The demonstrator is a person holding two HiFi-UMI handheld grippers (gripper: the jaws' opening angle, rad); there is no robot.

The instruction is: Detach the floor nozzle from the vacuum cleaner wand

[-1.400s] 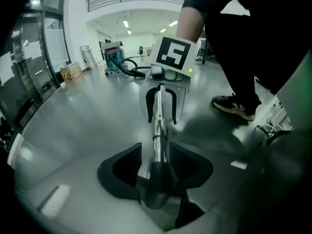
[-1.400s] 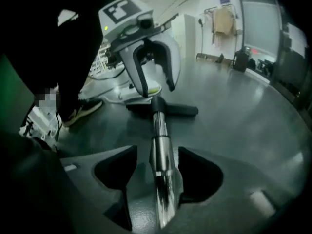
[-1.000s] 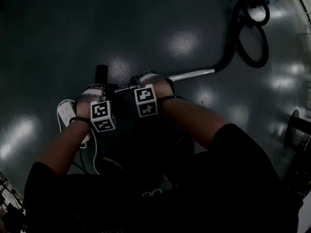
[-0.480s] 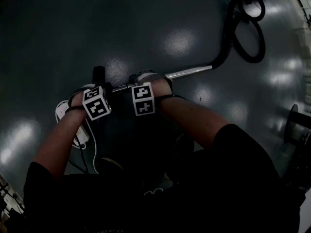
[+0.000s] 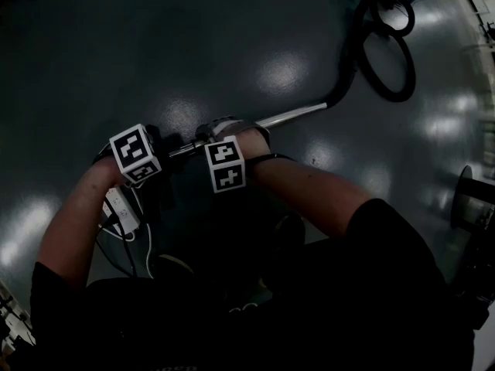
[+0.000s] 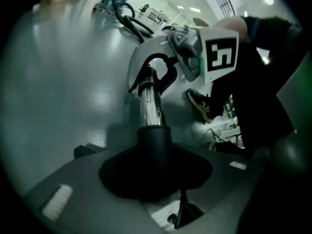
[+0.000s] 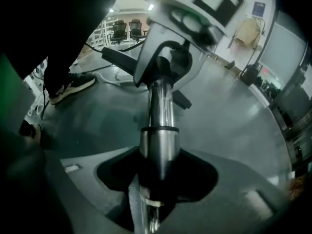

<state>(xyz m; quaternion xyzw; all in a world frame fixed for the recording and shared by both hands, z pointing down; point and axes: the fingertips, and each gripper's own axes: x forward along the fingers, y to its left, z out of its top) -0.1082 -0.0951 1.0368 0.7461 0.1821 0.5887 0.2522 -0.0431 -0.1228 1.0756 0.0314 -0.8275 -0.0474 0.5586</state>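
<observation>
Left of centre in the head view, we note both grippers set close together on the vacuum. Left gripper (image 6: pixel 155 177): jaws closed round the black neck of the floor nozzle (image 6: pixel 154 143), low in its own view. Right gripper (image 7: pixel 158 179): jaws clamped on the metal wand (image 7: pixel 161 106), just beside the left one. The wand runs up and right to the hose (image 5: pixel 387 60), looped at upper right. The metal end sits inside the black neck, so we judge the joint unbroken. Both grips are in place; pulling or twisting the parts apart is left.
</observation>
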